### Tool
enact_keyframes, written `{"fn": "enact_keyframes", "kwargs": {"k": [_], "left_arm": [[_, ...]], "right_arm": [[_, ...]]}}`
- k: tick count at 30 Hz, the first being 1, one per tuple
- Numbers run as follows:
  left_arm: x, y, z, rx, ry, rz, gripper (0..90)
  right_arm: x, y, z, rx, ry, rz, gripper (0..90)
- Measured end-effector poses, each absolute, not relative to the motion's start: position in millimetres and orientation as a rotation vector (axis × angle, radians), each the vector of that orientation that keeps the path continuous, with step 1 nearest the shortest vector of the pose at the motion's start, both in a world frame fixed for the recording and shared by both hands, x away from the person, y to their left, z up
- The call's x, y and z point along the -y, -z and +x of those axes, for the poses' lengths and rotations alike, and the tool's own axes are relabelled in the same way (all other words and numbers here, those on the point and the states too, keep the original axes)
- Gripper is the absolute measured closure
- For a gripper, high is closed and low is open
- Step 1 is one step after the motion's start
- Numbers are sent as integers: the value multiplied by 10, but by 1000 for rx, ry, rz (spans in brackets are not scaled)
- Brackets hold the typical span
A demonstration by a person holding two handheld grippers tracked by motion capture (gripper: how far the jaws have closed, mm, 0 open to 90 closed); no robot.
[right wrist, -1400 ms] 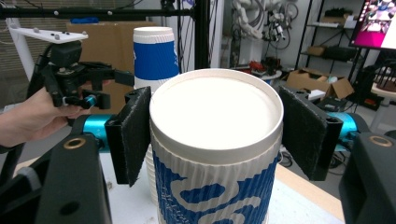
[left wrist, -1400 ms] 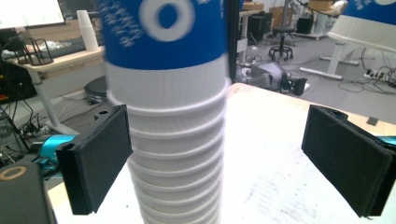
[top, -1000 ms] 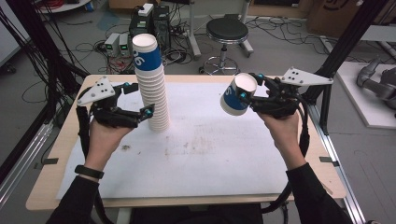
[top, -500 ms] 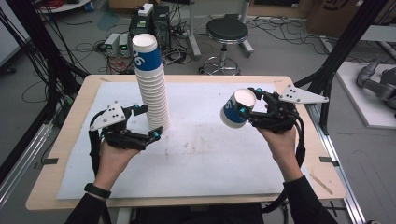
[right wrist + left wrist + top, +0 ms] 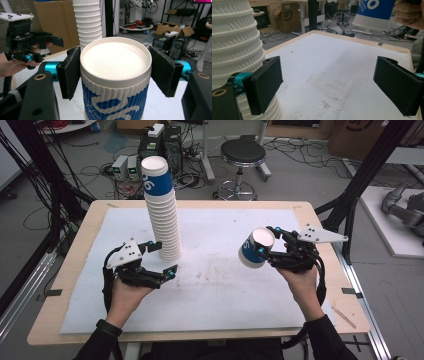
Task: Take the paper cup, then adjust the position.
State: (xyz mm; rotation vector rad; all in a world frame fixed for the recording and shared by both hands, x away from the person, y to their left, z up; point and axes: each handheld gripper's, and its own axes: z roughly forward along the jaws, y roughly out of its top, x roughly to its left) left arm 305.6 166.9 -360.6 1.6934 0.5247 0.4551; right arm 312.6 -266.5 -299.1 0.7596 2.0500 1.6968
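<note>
High view: blue-and-white ribbed paper cup point(image 5: 254, 248) clamped across its body in right gripper point(image 5: 270, 254), tilted, mouth up-left; tall white stack of paper cups point(image 5: 161, 210) off to its left, just beyond wide-open, empty left gripper point(image 5: 162, 259)

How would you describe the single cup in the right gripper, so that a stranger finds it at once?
Start at the white mat on the wooden table, then look to its right side, where the right gripper is held above it. Between its jaws is a paper cup, white and blue. Unlike the tall stack of cups standing at the left, it is alone, tilted and off the table.
</note>
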Motion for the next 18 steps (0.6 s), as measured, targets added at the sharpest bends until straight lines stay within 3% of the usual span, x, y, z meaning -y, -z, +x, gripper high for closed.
{"fn": "enact_keyframes", "kwargs": {"k": [18], "left_arm": [[-1406,3639,3040,-461,-376,1698,86]], "right_arm": [[2642,2956,3125,-2073,-1709,723,302]]}}
